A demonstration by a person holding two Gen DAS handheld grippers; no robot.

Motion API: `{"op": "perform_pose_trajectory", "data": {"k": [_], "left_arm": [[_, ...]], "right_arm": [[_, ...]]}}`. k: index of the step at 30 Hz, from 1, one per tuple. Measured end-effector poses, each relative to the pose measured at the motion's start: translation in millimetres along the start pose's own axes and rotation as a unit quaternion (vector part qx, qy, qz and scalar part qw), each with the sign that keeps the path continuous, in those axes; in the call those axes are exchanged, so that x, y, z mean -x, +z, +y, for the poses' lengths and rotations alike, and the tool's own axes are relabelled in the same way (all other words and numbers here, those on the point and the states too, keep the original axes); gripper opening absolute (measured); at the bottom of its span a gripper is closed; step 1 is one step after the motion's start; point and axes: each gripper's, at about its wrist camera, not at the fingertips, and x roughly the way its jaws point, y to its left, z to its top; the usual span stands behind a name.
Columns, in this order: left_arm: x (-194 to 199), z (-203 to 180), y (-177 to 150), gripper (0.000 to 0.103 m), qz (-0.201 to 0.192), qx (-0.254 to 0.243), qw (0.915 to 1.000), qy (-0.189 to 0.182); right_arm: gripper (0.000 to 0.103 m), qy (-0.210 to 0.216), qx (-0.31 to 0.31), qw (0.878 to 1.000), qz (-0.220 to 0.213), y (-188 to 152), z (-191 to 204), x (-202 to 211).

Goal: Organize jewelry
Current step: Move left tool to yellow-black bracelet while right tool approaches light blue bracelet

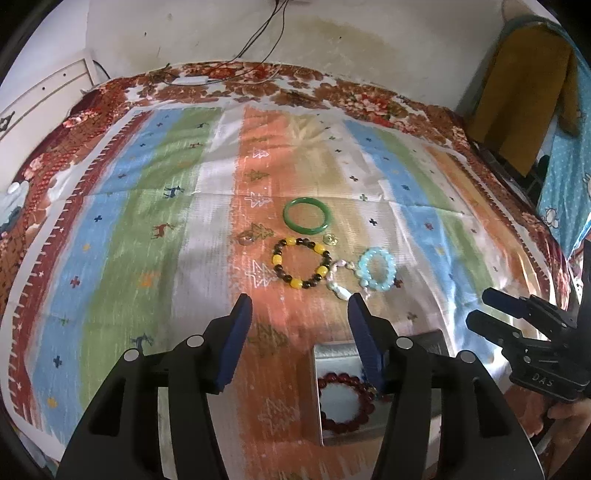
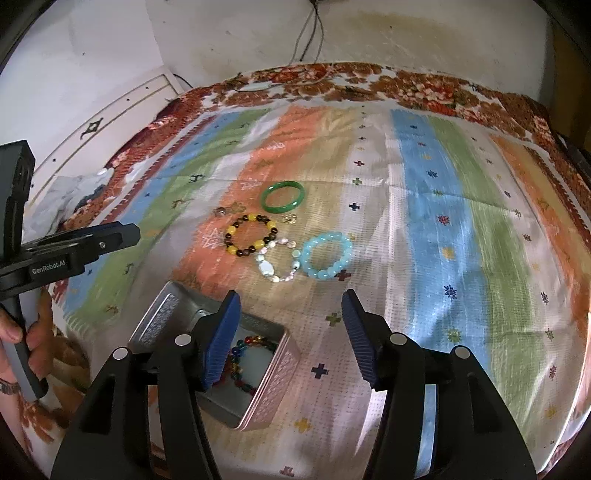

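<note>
Both claws are being held wide open, nothing gripped. Left claw (image 1: pixel 299 306), right claw (image 2: pixel 290 301). The loose bracelets are lying mid-bed, straight ahead of both. The blue bead bracelet (image 2: pixel 325 255) is judged nearest the right claw; the open tin (image 2: pixel 258 373), one bracelet inside, is sitting at the near edge.

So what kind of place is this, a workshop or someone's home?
Most likely a home bedroom, not a workshop. The jewelry lies on a striped cloth spread over a floral bedspread, which looks like a bed against a stained wall, and clothes hang at the far right.
</note>
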Motion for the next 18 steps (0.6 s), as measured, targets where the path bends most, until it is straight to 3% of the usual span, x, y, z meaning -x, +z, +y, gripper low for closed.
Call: {"op": "perform_pose_trajectory", "data": {"k": [18], "left_arm": [[-46.4,-1.5,27.8,0.054,0.043,-0.020,0.9986,0.026]], "right_arm": [[0.057,-0.028,-0.022,0.999,0.028,30.3,-24.5,-37.0]]}}
